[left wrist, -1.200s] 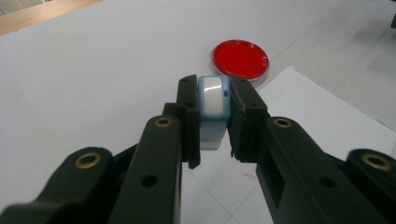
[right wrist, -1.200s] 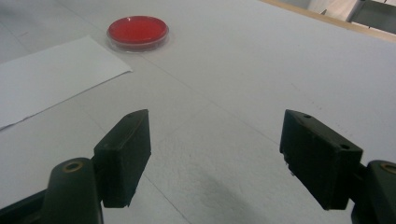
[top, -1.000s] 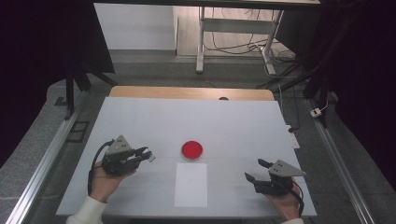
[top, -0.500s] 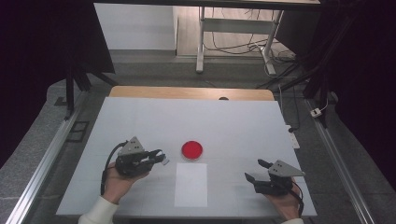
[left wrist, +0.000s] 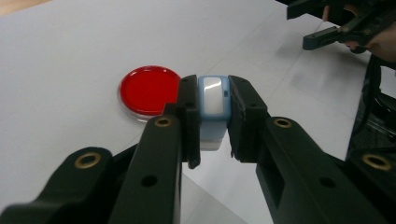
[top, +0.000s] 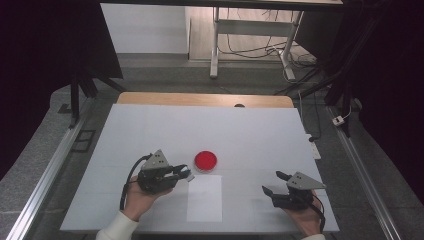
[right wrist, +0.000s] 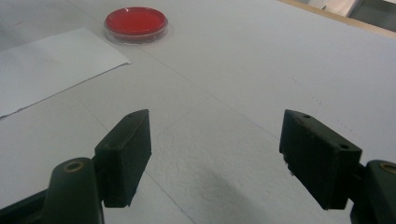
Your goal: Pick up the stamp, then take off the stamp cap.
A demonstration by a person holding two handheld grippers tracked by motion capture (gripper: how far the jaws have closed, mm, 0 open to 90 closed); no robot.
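Note:
My left gripper point(top: 184, 173) point(left wrist: 212, 116) is shut on a small light-blue and white block point(left wrist: 213, 105) point(top: 187, 175), held between its black jaws just left of the white paper sheet point(top: 205, 199) point(right wrist: 42, 65). A round red dish point(top: 205, 160) point(left wrist: 148, 91) point(right wrist: 136, 21) lies on the table just beyond the held block. My right gripper point(top: 273, 184) point(right wrist: 215, 149) rests low at the table's front right, open, jaws wide apart with nothing between them. It also appears at the top right of the left gripper view point(left wrist: 322, 25).
The white tabletop point(top: 150, 130) ends in a wooden strip point(top: 200, 99) at the back. Metal rails point(top: 45, 175) run along both sides. A table frame with cables point(top: 260, 45) stands on the floor beyond.
My left gripper has moved right and a little toward the front with the block, from the left part of the table to beside the red dish. The right gripper has stayed put.

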